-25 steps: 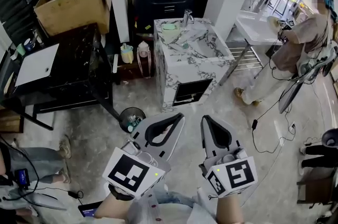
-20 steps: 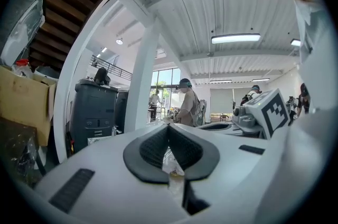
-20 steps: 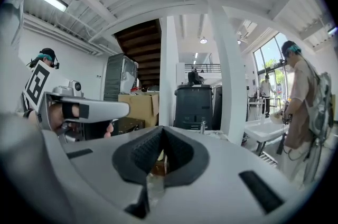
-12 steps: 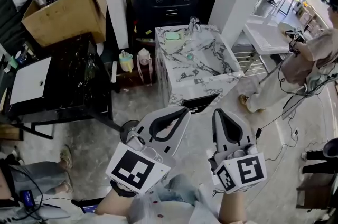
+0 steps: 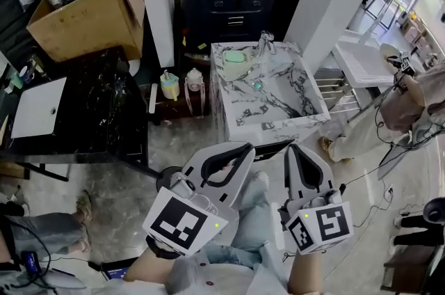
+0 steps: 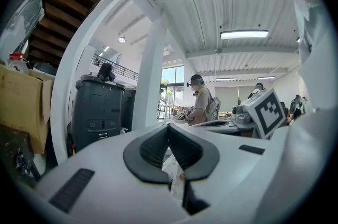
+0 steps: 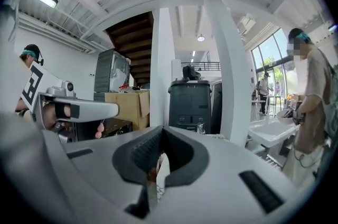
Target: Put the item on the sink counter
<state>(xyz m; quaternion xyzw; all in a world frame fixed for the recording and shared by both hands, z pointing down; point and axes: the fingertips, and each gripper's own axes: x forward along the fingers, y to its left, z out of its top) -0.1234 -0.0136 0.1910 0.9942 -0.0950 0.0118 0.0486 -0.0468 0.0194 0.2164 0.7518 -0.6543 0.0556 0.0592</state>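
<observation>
Sink counter (image 5: 300, 104) has been brought closer, dead ahead. Left gripper (image 5: 246, 147) and right gripper (image 5: 292, 148) are clenched, empty. The likely item, a yellow bottle (image 5: 169, 85) low beside the counter's left side, lies nearer the left gripper.

The sink counter (image 5: 278, 102) is finished in white stone veined with grey, polished to a gloss, and its tap (image 5: 264, 43) is made of bright metal. The box (image 5: 83, 15) is formed of matt brown cardboard. A black stone top (image 5: 104, 106) is polished too — reflections are carried on it. The left gripper (image 5: 240, 147) and right gripper (image 5: 292, 147) are cased in smooth, matt pale plastic; the pads (image 6: 153, 146) are faced with dark ribbed rubber.
</observation>
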